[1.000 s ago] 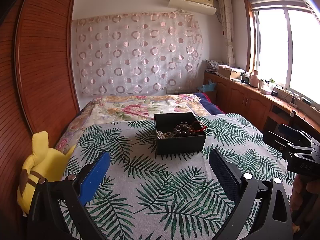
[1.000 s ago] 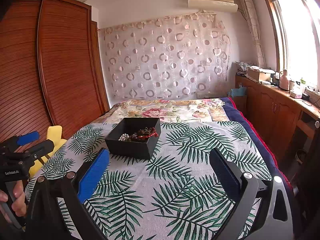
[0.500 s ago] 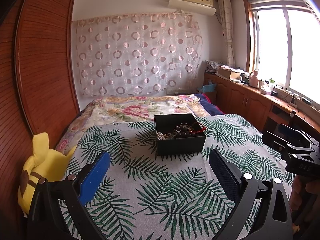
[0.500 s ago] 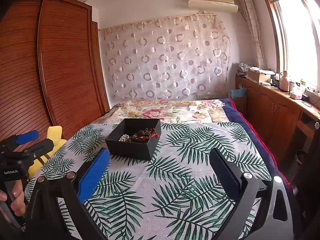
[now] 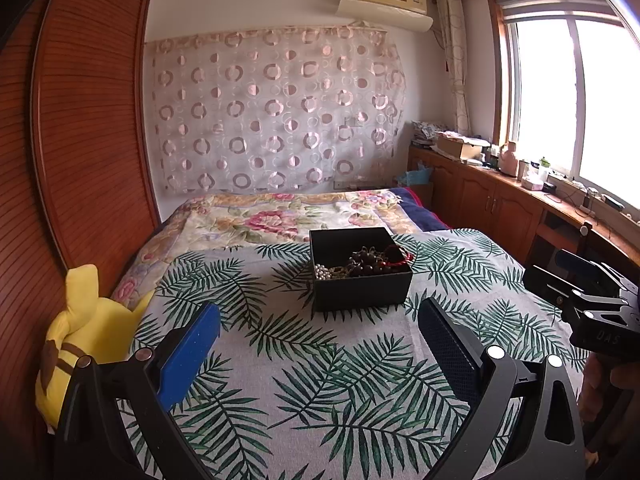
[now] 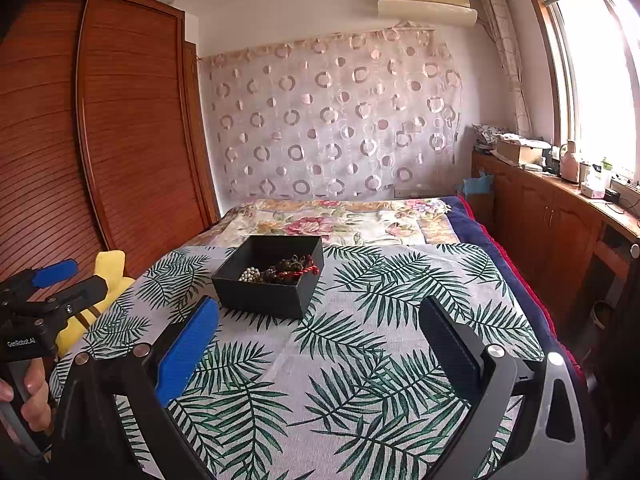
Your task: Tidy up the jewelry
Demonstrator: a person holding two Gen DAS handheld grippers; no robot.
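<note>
Near the middle of the bed (image 5: 280,360), nothing has shifted over the last second: the jewelry (image 5: 362,265) stays heaped in the black box (image 5: 362,294), while both grippers (image 5: 318,336) (image 6: 318,332) hover with jaws released, so either a start or an end fits.

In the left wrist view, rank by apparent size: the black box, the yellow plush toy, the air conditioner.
1. Yellow plush toy, though it sits nearest the camera, which inflates it.
2. Black box.
3. Air conditioner, far away, so its true size is unsure.
</note>
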